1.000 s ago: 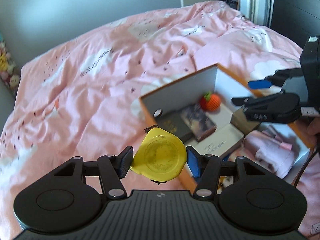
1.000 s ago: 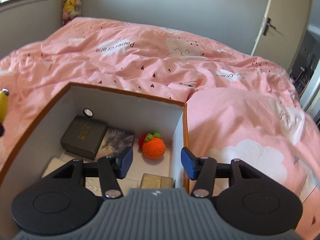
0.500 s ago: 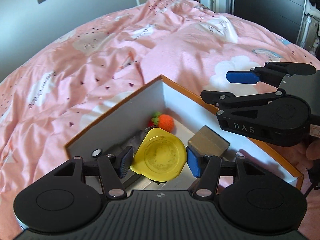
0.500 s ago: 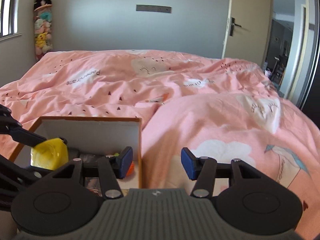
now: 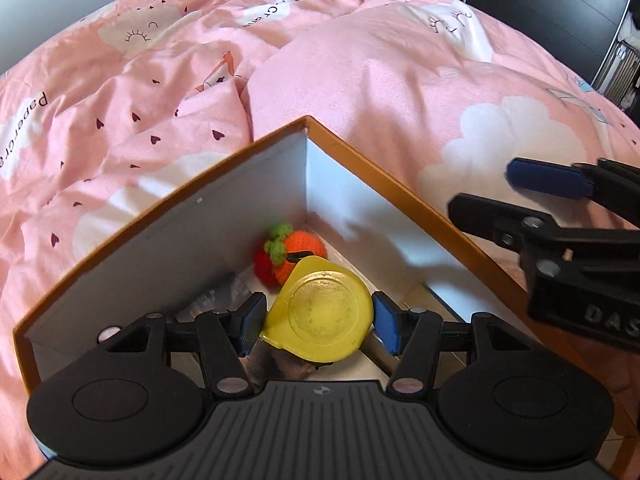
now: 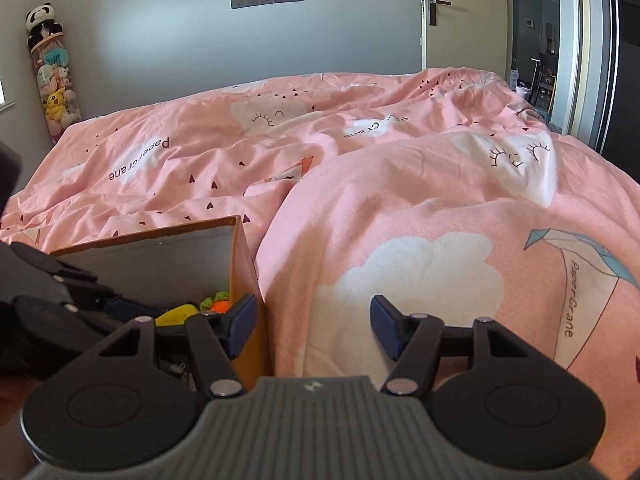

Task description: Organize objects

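The left claw (image 5: 318,322) grips a yellow tape measure (image 5: 322,312) inside the orange box (image 5: 400,190), just in front of the crocheted orange (image 5: 306,246). The right claw (image 6: 312,324) gapes wide, empty, just outside the box's right wall.

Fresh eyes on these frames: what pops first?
The yellow tape measure, clamped in the left gripper low over the open orange-rimmed box. Behind it, a crocheted orange fruit sits in the box's far corner. The right gripper is open and empty just outside the box's right wall, with the pink duvet filling the rest of the view.
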A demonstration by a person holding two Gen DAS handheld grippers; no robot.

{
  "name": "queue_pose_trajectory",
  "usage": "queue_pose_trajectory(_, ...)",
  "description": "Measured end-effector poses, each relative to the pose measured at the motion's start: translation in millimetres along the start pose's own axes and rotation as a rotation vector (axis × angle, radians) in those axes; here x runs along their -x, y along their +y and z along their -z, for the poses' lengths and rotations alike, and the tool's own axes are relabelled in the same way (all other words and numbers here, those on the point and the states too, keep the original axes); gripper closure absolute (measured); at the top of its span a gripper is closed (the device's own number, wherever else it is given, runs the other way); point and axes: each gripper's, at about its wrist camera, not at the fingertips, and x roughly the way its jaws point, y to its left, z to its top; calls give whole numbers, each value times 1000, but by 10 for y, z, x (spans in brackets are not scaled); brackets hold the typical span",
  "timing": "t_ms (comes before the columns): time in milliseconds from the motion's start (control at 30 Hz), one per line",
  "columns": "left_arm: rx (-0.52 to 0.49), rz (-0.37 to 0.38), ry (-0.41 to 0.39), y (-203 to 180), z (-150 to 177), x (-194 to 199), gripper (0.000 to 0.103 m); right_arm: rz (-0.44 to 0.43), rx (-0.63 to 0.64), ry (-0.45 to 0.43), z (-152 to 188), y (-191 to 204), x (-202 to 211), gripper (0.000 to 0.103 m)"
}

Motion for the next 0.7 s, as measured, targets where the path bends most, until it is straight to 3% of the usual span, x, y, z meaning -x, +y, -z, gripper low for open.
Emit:
queue_pose_trajectory(100,40,-4,23,75,-9,-42,37,-1,1,-2,-1,5,6,38)
queue_pose_trajectory(367,202,74,74,178,-6,-264,37,8,6,2,11,29,-9,38)
queue_pose_trajectory(700,207,106,40,176,-43,-213,33,13,2,6,13,58,-32,37)
